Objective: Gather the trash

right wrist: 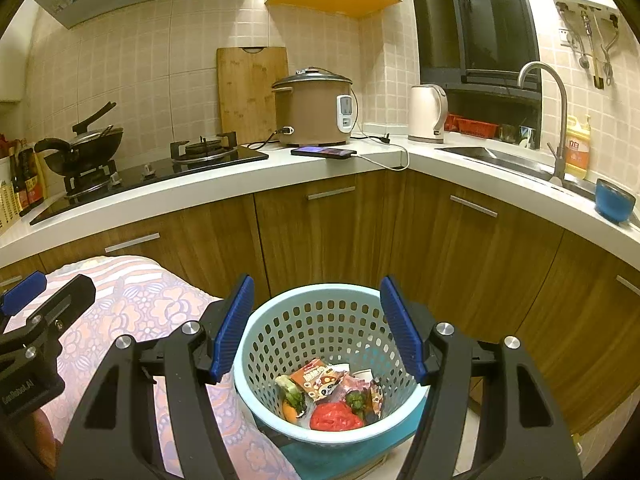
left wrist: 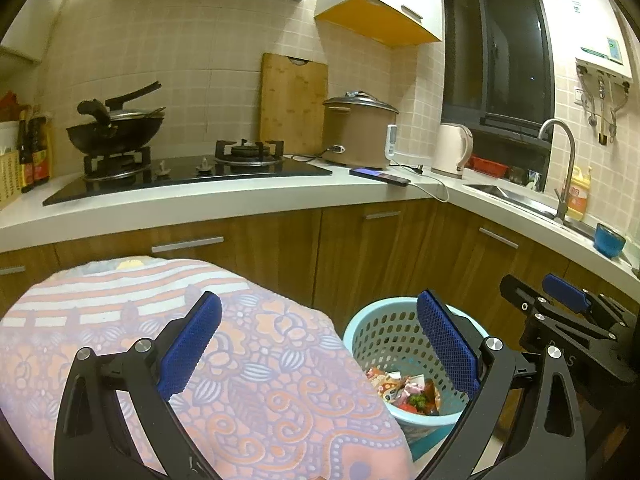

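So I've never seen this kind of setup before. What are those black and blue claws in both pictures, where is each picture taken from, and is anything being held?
The claws are hand-held two-finger grippers with blue pads; a person carries one in each hand, and a fisheye camera on each looks forward along its fingers. One picture is from the left gripper, the other from the right gripper; each also glimpses the other at its edge. Both stand open and hold nothing. Below the right one stands a light blue perforated basket holding wrappers and food scraps. Beside it lies a patterned cloth over a raised surface, bare of trash where it shows. Behind is a kitchen counter.
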A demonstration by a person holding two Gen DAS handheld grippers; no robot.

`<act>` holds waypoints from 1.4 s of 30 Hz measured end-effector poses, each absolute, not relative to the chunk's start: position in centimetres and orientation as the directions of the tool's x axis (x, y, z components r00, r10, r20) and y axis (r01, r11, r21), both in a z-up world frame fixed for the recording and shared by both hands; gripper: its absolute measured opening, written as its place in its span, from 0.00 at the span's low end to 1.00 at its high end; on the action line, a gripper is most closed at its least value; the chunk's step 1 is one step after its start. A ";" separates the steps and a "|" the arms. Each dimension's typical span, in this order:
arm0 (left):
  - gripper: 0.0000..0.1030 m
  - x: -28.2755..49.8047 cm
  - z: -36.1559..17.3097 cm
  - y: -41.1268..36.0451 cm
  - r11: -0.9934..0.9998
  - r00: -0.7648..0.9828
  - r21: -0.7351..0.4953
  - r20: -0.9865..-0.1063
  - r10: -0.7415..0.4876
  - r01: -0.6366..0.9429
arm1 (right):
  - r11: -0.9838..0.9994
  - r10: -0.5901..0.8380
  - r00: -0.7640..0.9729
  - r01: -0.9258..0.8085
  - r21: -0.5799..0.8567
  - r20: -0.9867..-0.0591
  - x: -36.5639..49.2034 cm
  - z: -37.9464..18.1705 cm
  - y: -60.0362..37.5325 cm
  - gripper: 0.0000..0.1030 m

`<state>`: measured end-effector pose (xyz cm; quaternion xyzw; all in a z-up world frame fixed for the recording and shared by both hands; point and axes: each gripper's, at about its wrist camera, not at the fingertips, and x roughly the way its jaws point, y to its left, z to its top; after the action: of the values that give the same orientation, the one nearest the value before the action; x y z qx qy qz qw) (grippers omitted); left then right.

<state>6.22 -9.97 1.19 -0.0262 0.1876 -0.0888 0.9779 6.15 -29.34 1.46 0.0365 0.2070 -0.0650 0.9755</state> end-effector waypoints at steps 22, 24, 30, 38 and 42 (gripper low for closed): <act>0.92 6.4 1.1 -10.0 0.987 0.916 -0.074 -0.369 -0.157 0.140 | 0.989 -0.105 0.906 0.137 0.050 -0.410 6.4 1.2 -29.3 0.60; 0.92 6.5 1.0 -10.0 0.988 0.915 -0.072 -0.371 -0.156 0.140 | 0.990 -0.104 0.907 0.135 0.047 -0.408 6.5 1.3 -29.1 0.60; 0.92 6.5 1.0 -10.0 0.988 0.916 -0.070 -0.371 -0.152 0.135 | 0.990 -0.103 0.908 0.133 0.046 -0.406 6.4 1.3 -28.9 0.60; 0.92 6.6 0.9 -10.0 0.989 0.917 -0.068 -0.372 -0.146 0.130 | 0.990 -0.104 0.908 0.134 0.047 -0.407 6.3 1.2 -28.9 0.60; 0.92 6.6 0.9 -10.0 0.989 0.916 -0.068 -0.373 -0.147 0.131 | 0.990 -0.104 0.907 0.136 0.048 -0.409 6.3 1.2 -28.9 0.60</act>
<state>6.56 -9.99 0.95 -0.0208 0.1920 -0.0708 0.9786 6.27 -28.88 1.19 0.0377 0.2071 -0.0615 0.9757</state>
